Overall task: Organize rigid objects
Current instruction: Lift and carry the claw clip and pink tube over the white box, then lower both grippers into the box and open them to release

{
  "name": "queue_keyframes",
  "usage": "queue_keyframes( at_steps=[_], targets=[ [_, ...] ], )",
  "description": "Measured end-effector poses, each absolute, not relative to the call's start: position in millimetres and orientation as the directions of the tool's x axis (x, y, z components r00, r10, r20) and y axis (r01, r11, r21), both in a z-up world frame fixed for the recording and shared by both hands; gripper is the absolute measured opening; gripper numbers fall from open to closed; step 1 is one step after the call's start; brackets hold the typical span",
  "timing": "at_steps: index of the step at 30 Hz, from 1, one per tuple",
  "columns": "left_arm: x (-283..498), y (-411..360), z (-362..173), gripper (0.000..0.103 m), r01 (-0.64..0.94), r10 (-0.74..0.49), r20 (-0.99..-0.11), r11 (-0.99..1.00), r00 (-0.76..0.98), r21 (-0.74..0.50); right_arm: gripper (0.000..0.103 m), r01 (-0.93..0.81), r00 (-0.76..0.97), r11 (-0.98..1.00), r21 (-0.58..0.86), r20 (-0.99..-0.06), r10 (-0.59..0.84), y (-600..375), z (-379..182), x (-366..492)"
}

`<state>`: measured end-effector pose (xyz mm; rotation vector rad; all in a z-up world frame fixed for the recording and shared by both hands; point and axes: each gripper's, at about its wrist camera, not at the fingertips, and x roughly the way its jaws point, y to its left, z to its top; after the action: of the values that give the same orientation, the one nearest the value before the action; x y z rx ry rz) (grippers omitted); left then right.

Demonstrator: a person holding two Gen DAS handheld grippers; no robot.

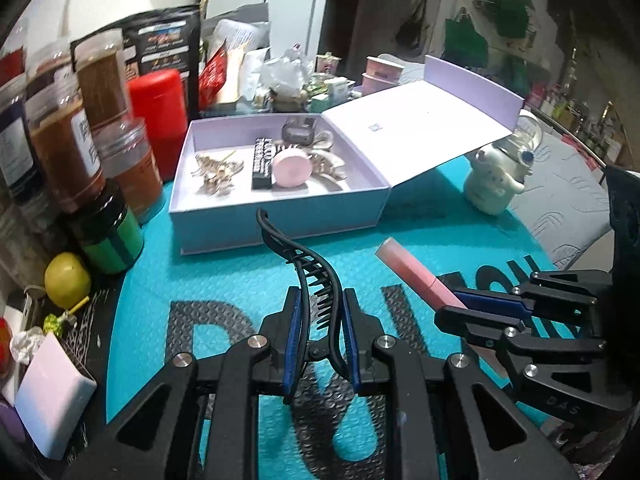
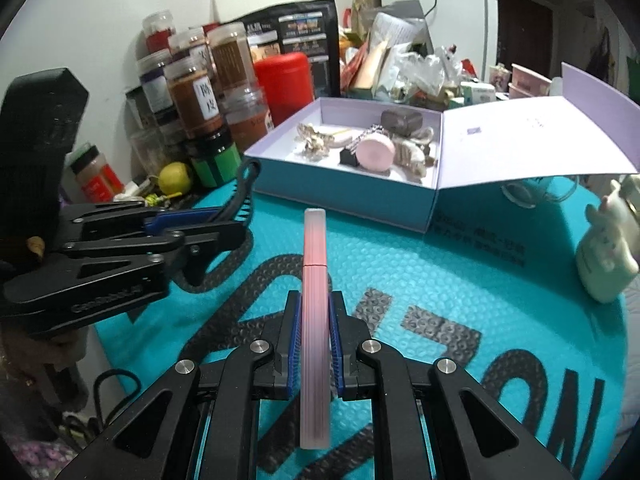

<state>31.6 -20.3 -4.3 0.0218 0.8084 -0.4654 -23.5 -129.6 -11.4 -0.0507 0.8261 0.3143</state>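
The left gripper is clamped on a black hair clip held above the teal mat; the right gripper is closed tight on a pink tube, also clear of the mat; the open lilac box sits just beyond both

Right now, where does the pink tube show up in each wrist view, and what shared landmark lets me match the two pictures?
Left wrist view: the pink tube is at right of centre, held in the right gripper, slanting up-left.
Right wrist view: the pink tube runs straight up the lower centre, clamped in the right gripper.
Shared landmark: the open lilac box beyond it, on the teal mat.
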Motion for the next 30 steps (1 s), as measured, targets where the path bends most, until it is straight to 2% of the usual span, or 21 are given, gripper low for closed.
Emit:
queue_keyframes(
  at_steps=[12,30],
  targets=[
    [50.8,-30.2,29.1,0.02,0.425,-0.375,-0.665,0.9,0.646,-0.095,0.013,-0.331,0.675,0.942,0.057,-0.683,0.279,-137.1,20.7,-9.9],
    [119.9,-38.8,48.7,0.02,0.429,-0.381,-0.652,0.898,0.655,-0.095,0.013,-0.377,0.697,0.926,0.014,-0.654,0.294,-142.9,44.1,58.4]
  ],
)
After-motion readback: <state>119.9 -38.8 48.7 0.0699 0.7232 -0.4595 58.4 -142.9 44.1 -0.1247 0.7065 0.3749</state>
